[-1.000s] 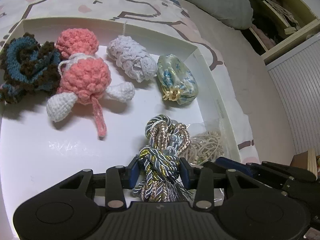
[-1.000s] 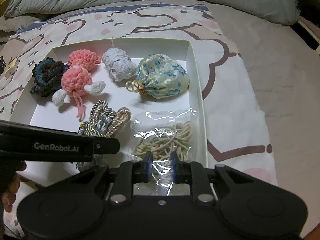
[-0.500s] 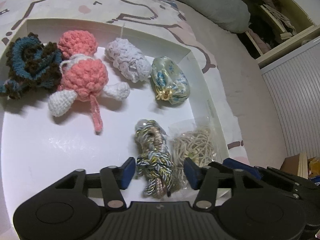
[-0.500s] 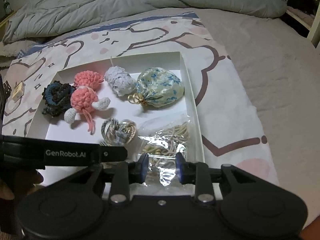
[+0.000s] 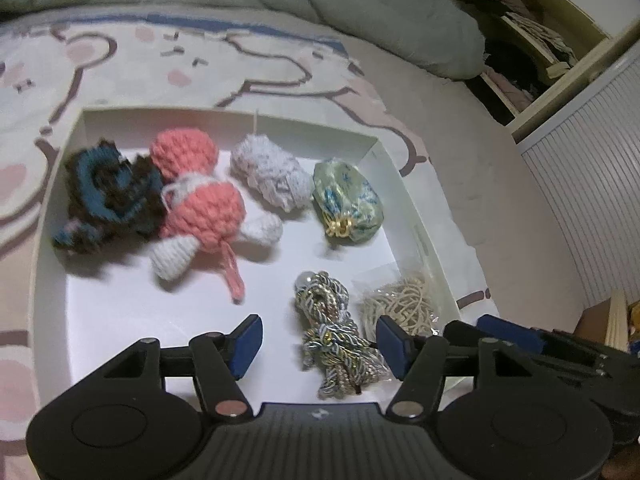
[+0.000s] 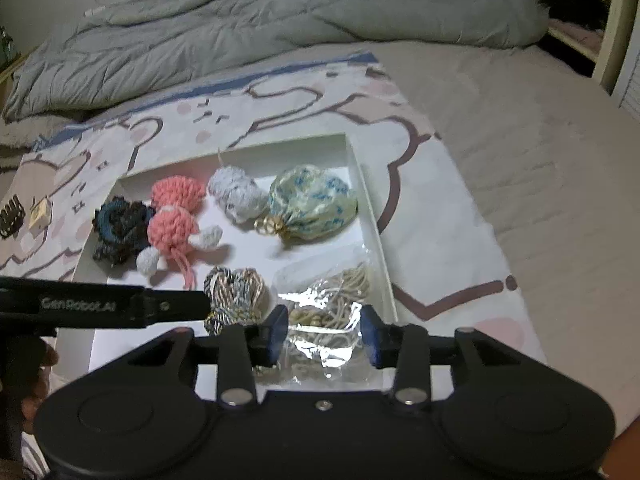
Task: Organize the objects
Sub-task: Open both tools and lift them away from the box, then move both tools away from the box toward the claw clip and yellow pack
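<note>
White shallow cardboard box [image 5: 420, 216] lies on a bed, on a cream sheet printed with pink and brown cartoon outlines [image 6: 432, 216], with a grey rumpled duvet [image 6: 280, 20] behind it. Along the far side of the box sit a dark blue and brown crocheted flower [image 5: 108, 196], a coral-pink crocheted doll with white feet [image 5: 200, 204], a pale lavender crocheted bundle [image 5: 268, 172] and a green-and-blue brocade drawstring pouch with a gold tie [image 5: 348, 204], the first three close together or touching.

In the near right part of the box lie a twisted hank of silver, gold and blue braided cord [image 5: 336, 340] and, just beside it against the box wall, a clear plastic bag of cream elastic bands [image 6: 336, 312].

The left gripper [image 5: 318, 344] has just been opening; its blue pads [image 5: 246, 340] stand spread on either side of the cord hank, neither pressing on it, though the right pad is very near the cord. The right gripper [image 6: 324, 332] has likewise just been opening, and its pads [image 6: 276, 334] stand apart over the near end of the plastic bag, which lies between them unpinched.

In the right wrist view, a black comb-like clip [image 6: 10, 216] and a small tan box [image 6: 40, 212] lie on the sheet, left of the box.
</note>
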{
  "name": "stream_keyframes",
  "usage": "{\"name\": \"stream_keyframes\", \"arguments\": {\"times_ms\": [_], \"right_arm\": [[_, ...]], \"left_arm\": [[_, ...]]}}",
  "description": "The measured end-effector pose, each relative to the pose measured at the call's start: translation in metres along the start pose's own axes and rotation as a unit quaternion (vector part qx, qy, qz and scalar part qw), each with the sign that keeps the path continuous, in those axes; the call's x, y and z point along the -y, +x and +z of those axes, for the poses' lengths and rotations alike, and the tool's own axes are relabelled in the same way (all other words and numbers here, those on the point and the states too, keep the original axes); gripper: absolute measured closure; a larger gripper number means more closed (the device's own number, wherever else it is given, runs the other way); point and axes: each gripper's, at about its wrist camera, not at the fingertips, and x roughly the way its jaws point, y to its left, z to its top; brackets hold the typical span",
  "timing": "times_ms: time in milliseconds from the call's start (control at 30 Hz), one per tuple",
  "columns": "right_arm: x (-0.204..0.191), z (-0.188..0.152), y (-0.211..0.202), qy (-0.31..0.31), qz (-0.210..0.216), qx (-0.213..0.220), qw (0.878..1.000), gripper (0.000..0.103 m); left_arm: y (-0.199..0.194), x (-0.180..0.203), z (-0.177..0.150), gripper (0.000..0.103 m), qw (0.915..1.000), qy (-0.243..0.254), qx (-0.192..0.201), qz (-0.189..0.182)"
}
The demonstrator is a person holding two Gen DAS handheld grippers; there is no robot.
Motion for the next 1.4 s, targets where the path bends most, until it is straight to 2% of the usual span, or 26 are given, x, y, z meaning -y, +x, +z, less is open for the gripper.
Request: {"name": "stream_keyframes", "arguments": {"times_ms": [267,500,667,833,900,967,1067,1400], "right_arm": [[0.003,-0.002,-0.014,0.014,-0.007,0.023,1.000,0.054],[0.001,-0.004,-0.030,0.009,-0.007,0.049,0.999,0.048],[0.001,-0.006,-0.040,0.015,-0.010,0.066,0.998,0.043],[-0.001,-0.008,-0.046,0.016,-0.014,0.077,0.997,0.028],[-0.002,-0.008,-0.048,0.017,-0.017,0.081,0.996,0.019],[-0.003,-0.009,-0.051,0.019,-0.019,0.086,0.996,0.017],[-0.004,-0.009,-0.052,0.021,-0.021,0.091,0.995,0.004],[-0.009,-0.007,-0.052,0.024,-0.040,0.094,0.995,0.000]], "left_arm": [[-0.025,0.011,-0.001,0.015,0.9954,0.077,0.043,0.038],[-0.041,0.007,-0.001,0.000,0.9915,0.100,0.063,0.055],[-0.048,0.002,0.000,0.000,0.9903,0.106,0.067,0.060],[-0.056,0.000,0.001,0.000,0.9859,0.124,0.084,0.075],[-0.058,-0.001,0.001,0.000,0.9850,0.128,0.086,0.077],[-0.060,-0.002,0.001,0.000,0.9842,0.133,0.086,0.079],[-0.063,-0.004,0.001,0.000,0.9834,0.137,0.089,0.080],[-0.070,-0.015,0.005,0.000,0.9826,0.136,0.096,0.084]]}}
